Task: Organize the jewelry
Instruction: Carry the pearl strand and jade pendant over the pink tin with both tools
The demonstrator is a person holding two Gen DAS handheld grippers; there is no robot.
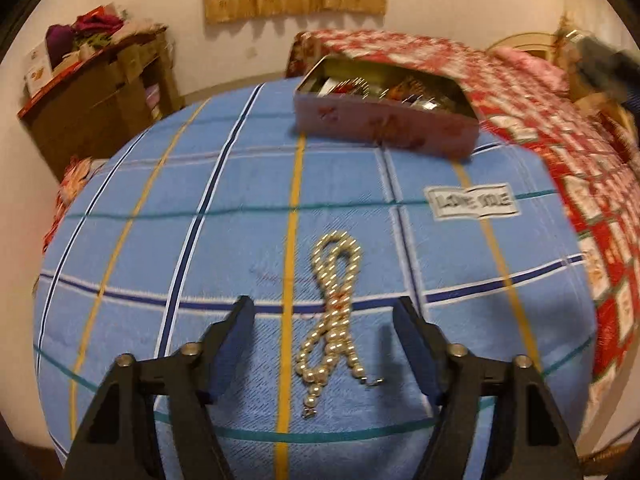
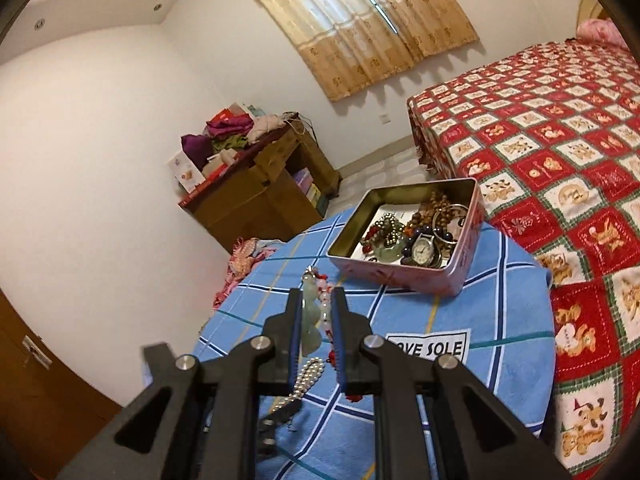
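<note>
A string of pearl beads (image 1: 334, 312) lies doubled up on the blue checked cloth (image 1: 200, 240). My left gripper (image 1: 324, 308) hangs over it, open, with a finger on each side and neither pad touching the beads. My right gripper (image 2: 317, 294) is shut on a necklace of red and white beads with a pale green jade pendant (image 2: 312, 316), held above the cloth. The pearl string (image 2: 308, 376) shows below it. The pink tin (image 2: 400, 276), open, holds several bracelets and a watch (image 2: 423, 250). In the left wrist view the pink tin (image 1: 384, 128) stands at the far edge of the cloth.
A bed with a red patterned quilt (image 2: 560, 152) adjoins the cloth on the right. A wooden cabinet (image 2: 256, 196) piled with clothes and boxes stands against the far wall under a curtained window (image 2: 360, 20). A "LOVE SOLE" label (image 1: 472, 200) marks the cloth.
</note>
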